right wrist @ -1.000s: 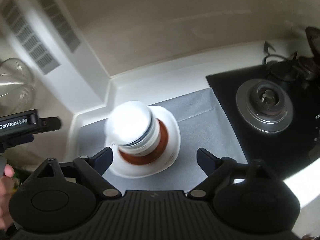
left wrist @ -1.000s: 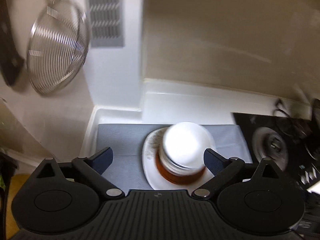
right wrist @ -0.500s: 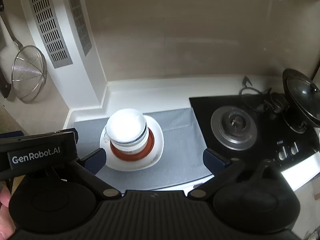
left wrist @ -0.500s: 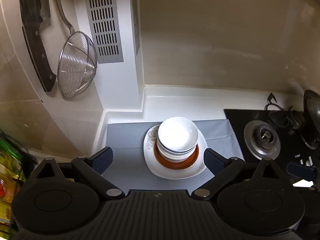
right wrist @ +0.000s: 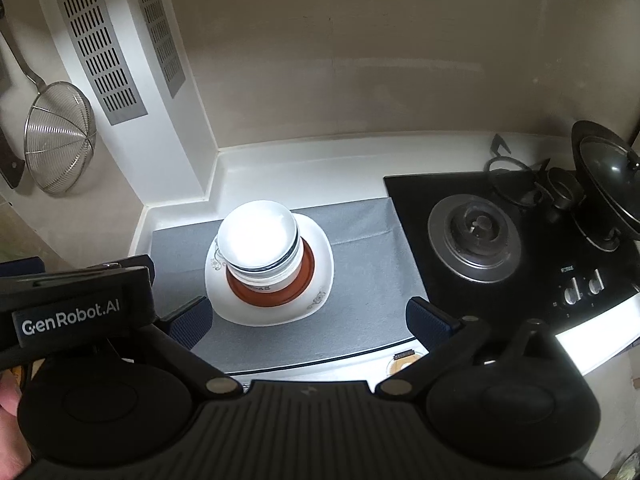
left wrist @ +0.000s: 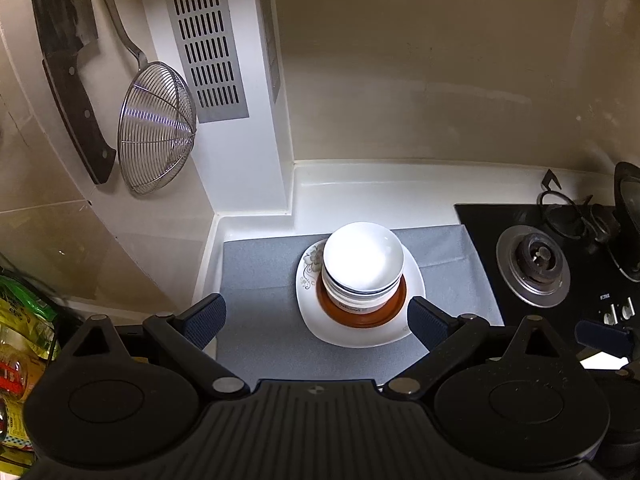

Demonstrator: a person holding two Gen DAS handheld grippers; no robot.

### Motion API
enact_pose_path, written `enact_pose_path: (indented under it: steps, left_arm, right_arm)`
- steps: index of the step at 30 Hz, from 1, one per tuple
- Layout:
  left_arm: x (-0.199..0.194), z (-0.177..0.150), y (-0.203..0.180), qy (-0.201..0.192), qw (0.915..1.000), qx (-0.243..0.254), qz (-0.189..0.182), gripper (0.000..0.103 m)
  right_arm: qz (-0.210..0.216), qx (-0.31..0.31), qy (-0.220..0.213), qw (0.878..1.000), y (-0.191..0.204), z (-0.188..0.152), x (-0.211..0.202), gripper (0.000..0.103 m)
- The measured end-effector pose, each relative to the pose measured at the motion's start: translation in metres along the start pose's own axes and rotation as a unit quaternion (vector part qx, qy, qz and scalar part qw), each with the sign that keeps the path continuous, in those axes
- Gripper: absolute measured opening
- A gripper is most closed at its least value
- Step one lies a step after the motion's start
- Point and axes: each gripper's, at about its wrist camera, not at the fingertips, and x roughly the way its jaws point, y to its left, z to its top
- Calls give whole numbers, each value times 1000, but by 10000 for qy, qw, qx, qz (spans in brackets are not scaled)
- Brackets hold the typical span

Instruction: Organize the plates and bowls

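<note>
A stack of white bowls stands upright, mouths up, on a brown dish atop a white plate on the grey mat. Left gripper and right gripper hover above, both spread wide and empty.

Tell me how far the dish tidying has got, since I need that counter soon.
It looks finished: white bowls are nested on a brown plate atop a white square plate, all on the grey mat. Nothing is in hand; the left hand-held gripper and right hand-held gripper are open, clear of the stack. No loose dishes remain in view.
</note>
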Motion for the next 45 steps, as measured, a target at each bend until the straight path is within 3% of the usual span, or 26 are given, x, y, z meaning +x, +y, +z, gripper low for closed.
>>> enact_pose_path:
  steps: [29,45]
  left_arm:
    - [7,-3,0,219,9997,116,-9,98]
    - [6,-5,-2,214,9996,179,-30,98]
  right_arm:
    - [261,158,280,9991,-2,-7,9,103]
    - [205,184,247,9993,-4,-11,6,103]
